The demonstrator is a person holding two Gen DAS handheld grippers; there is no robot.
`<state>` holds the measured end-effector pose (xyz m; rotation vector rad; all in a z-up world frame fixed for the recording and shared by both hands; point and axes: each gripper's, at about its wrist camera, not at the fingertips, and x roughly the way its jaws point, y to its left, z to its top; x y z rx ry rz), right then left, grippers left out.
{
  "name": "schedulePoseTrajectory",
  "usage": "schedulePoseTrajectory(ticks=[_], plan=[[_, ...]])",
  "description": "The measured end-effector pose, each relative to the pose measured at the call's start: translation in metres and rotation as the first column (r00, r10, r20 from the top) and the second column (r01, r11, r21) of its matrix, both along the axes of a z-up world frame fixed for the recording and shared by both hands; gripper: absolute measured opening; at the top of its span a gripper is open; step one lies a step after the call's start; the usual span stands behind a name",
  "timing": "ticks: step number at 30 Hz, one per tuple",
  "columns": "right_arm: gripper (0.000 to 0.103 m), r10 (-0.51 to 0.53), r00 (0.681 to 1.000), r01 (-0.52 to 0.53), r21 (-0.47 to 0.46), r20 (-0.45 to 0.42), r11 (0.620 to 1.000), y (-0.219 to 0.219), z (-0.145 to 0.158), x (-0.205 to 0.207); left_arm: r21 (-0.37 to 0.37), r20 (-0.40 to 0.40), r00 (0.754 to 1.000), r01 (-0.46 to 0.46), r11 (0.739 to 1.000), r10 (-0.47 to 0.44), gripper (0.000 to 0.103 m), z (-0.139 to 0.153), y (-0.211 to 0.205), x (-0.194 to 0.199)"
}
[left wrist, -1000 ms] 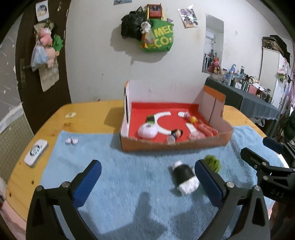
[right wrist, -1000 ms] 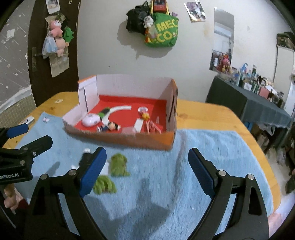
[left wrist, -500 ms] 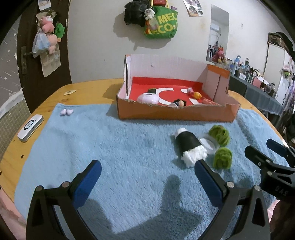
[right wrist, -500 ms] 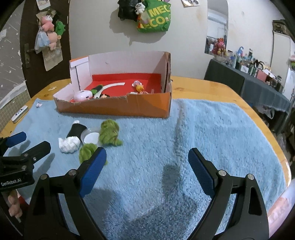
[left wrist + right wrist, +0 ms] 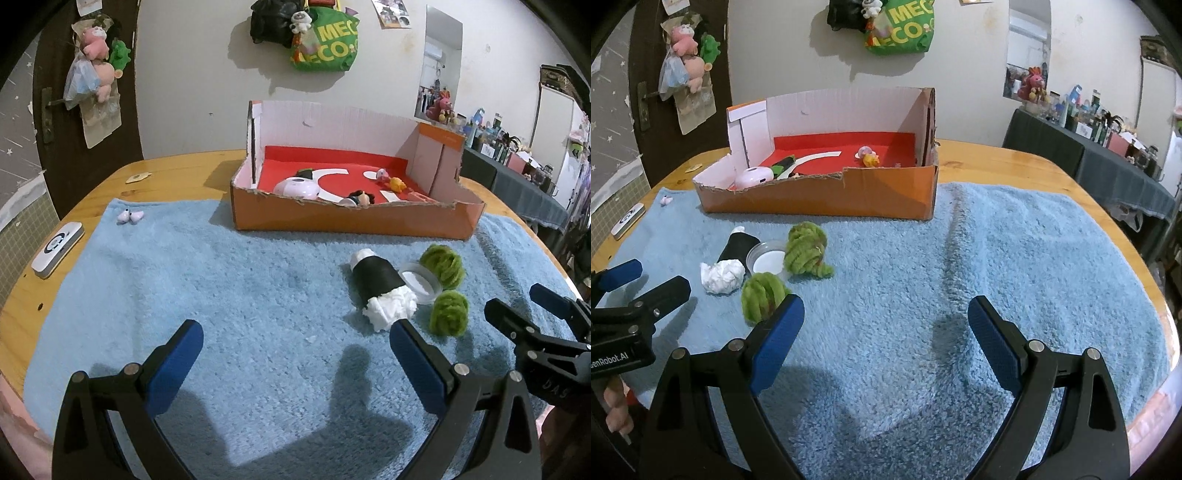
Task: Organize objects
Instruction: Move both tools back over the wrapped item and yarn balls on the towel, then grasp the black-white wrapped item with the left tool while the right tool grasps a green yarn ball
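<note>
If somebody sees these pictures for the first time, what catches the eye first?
The orange box with its red floor, at the far edge of the blue towel, holding small toys. Next, two green fuzzy balls beside a black roll on the towel. Both grippers hang open, empty.

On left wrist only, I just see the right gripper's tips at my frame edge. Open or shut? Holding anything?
Observer: The right gripper is open, with nothing between its blue pads.
Operator: Nearest object?
Observer: A green fuzzy yarn ball, just beyond its finger on the picture's left; contact unclear.
Operator: Towel past it?
Observer: The blue fleece towel has a raised crease running from the orange cardboard box corner toward the gripper.
</note>
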<state>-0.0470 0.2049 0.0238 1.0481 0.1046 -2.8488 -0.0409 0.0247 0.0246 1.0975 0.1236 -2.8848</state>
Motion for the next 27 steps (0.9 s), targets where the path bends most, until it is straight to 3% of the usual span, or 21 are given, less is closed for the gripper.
schedulePoseTrajectory(ticks=[14,17,23,27], plan=[[0.091,-0.003,1.000,0.003,-0.009,0.007,1.000,0.004,0.005,-0.012,-0.018,0.084,0.994,0.066,0.998,-0.064,0.103,-0.010,0.020,-0.030],[0.091,0.002,1.000,-0.002,-0.013,0.012,1.000,0.005,0.006,-0.016,0.004,0.117,0.992,0.050,0.999,-0.050,0.103,-0.011,0.010,-0.034],[0.091,0.073,0.997,-0.072,-0.036,0.034,0.997,-0.003,0.011,-0.025,-0.046,0.138,0.989,-0.052,0.998,0.058,0.103,-0.010,-0.022,-0.036],[0.091,0.098,0.994,-0.095,-0.044,0.048,0.994,-0.008,0.012,-0.036,0.001,0.144,0.989,-0.018,1.000,0.018,0.103,-0.006,-0.030,-0.037]])
